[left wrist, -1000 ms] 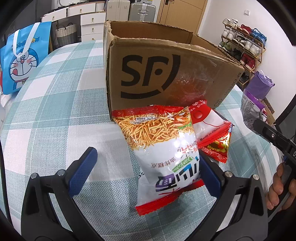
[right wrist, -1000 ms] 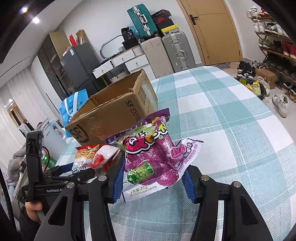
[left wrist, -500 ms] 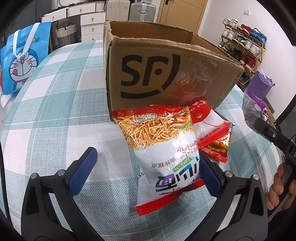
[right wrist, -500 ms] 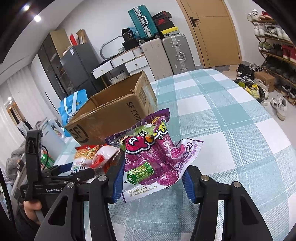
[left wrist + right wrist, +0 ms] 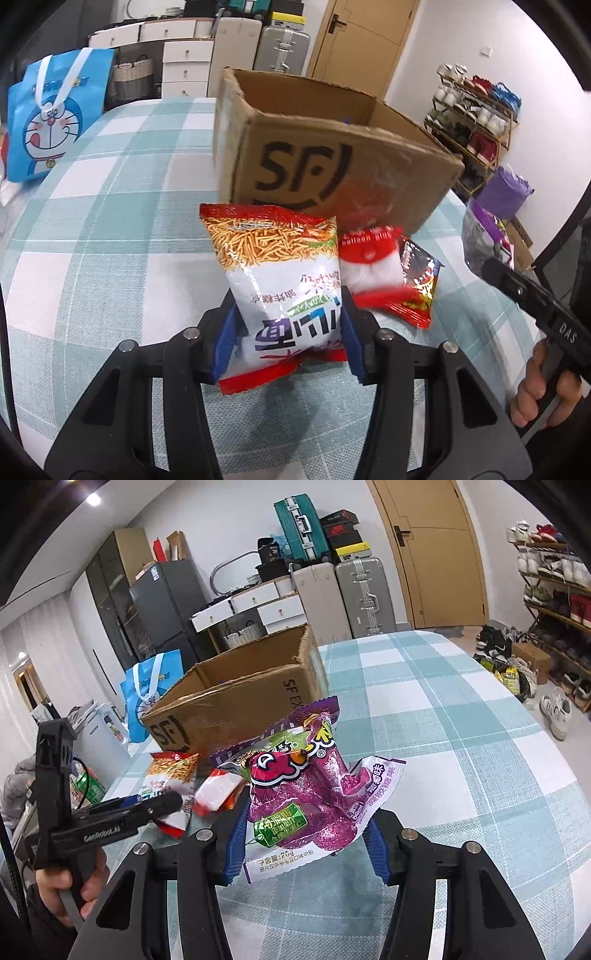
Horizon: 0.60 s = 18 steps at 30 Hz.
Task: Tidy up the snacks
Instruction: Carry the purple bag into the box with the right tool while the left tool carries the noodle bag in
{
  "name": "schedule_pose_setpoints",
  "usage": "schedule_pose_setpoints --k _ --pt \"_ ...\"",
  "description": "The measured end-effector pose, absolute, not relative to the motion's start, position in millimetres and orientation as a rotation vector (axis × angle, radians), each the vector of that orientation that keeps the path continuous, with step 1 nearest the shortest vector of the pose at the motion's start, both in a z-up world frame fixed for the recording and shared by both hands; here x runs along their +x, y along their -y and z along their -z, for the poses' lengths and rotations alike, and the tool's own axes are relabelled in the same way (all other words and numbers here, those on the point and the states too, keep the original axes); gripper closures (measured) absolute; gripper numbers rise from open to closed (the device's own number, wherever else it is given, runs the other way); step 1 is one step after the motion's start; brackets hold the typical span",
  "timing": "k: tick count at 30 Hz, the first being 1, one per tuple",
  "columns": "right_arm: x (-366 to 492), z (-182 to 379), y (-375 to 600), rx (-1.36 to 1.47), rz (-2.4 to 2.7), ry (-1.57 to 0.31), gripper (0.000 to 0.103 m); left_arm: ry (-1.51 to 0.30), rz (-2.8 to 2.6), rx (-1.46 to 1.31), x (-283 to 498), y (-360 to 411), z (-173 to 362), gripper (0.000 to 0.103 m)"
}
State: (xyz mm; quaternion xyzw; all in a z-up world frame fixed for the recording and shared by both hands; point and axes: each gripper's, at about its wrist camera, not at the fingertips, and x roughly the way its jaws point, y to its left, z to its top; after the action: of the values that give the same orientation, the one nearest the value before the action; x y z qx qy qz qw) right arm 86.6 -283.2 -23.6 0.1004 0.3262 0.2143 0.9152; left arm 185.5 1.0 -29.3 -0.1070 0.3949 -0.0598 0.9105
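Note:
A noodle snack bag (image 5: pixel 273 258), white with a red top, sits between the blue pads of my left gripper (image 5: pixel 288 339). The jaws are closing and the pads press its lower sides. Beside it on the right lie a red-and-white packet (image 5: pixel 369 266) and a small red packet (image 5: pixel 417 291). Just behind them stands the open cardboard box (image 5: pixel 332 166). My right gripper (image 5: pixel 306 845) is shut on a purple candy bag (image 5: pixel 310 786), held above the table in front of the box (image 5: pixel 229 701). In the right wrist view the noodle bag (image 5: pixel 170 775) shows at the left gripper's tip.
A teal-checked tablecloth (image 5: pixel 110 221) covers the table. A blue cartoon tote (image 5: pixel 55 122) stands past the far left edge. White drawers and suitcases (image 5: pixel 354 594) line the back wall by a door. A shoe rack (image 5: pixel 476 110) stands at the right.
My left gripper's jaws have gone from wide apart to pressed on the noodle snack bag. The right gripper still holds the purple bag in about the same place.

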Motion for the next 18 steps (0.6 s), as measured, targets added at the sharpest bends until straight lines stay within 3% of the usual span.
schedule_pose_setpoints --k 18 --pt "73.9 14.5 262.2 0.168 -0.482 -0.644 0.048 -0.729 0.131 -0.221 163.4 -9.0 16.6 0.057"
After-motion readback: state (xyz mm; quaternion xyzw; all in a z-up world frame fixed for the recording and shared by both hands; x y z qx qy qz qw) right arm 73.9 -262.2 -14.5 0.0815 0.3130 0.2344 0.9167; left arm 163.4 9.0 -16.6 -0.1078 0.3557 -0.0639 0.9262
